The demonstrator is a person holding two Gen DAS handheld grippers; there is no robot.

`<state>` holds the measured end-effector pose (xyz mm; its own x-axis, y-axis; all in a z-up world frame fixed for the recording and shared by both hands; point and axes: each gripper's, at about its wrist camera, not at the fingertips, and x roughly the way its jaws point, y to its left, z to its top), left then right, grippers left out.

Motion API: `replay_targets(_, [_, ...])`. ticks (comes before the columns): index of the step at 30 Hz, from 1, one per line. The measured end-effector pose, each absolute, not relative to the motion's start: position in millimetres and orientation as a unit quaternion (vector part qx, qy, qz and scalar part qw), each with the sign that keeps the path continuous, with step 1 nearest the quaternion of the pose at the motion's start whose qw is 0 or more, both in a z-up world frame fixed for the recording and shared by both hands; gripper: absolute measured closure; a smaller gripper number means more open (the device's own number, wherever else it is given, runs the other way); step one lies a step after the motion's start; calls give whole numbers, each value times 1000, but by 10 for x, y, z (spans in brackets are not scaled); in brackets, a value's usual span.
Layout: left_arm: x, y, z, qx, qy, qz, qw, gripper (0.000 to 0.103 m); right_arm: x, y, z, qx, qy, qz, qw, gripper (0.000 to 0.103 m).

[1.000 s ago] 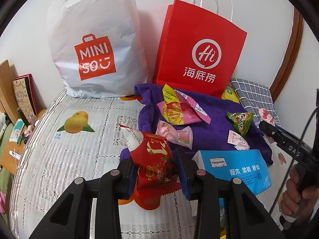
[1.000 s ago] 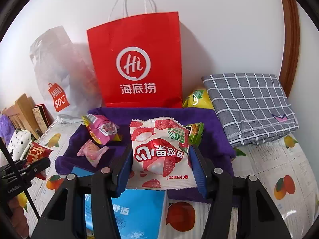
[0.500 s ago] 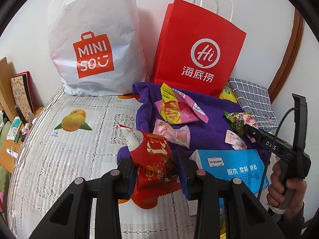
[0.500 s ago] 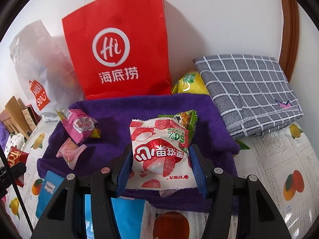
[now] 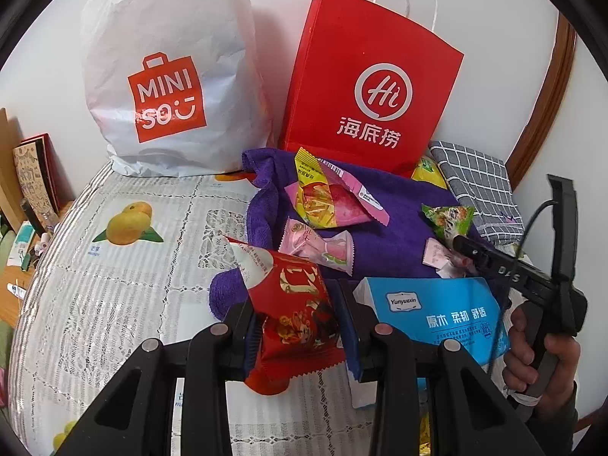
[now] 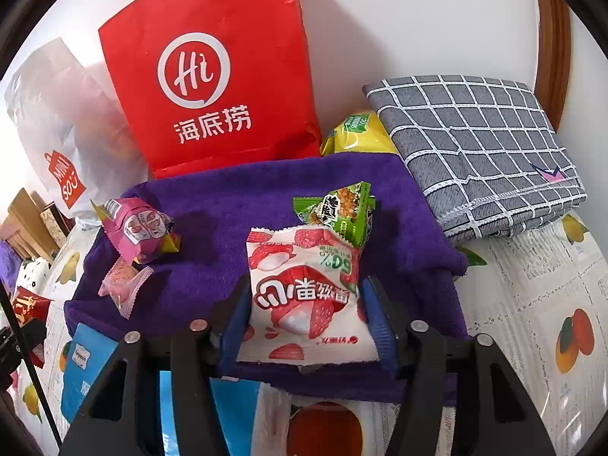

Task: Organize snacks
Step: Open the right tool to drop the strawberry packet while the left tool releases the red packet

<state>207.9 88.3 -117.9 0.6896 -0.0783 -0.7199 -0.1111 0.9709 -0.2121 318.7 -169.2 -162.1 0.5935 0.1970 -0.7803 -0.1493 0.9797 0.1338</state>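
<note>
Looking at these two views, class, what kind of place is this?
Probably a home bedroom: a fruit-print lace cover spreads over what looks like a bed, a folded grey checked cloth lies by the wall, and shopping bags lean there.

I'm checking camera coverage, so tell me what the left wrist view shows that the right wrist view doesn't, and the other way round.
Only the left wrist view shows the person's hand holding the right gripper's handle, and the full front of the red snack packet clamped in the left gripper.

Only the right wrist view shows the white lychee packet face-on between the right gripper pads, whose jaws have just been opening.

Both show the red paper bag, white Miniso bag, purple towel, green packet, blue tissue pack and grey checked cloth.
</note>
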Motion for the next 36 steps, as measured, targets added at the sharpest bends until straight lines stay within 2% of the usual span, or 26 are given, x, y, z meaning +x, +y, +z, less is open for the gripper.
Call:
replay_targets(8, [2100,892,-1220,-117,398,12,910,69,2981,-1745,-1315,27,388,94,916,29])
replay_targets(19, [2181,767,-1079,-113,402,3,909,69,2774,-1749,-1081,-38,359,87,928,28])
replay_targets(26, [2576,556,-906,-115,413,-23,903,69,2735,-1809,-997,-30,366,94,925,28])
replay_targets(36, [3037,366,-1165,-100,445,-25,890,69,2709,-1877,-921,-22,365,89,926,28])
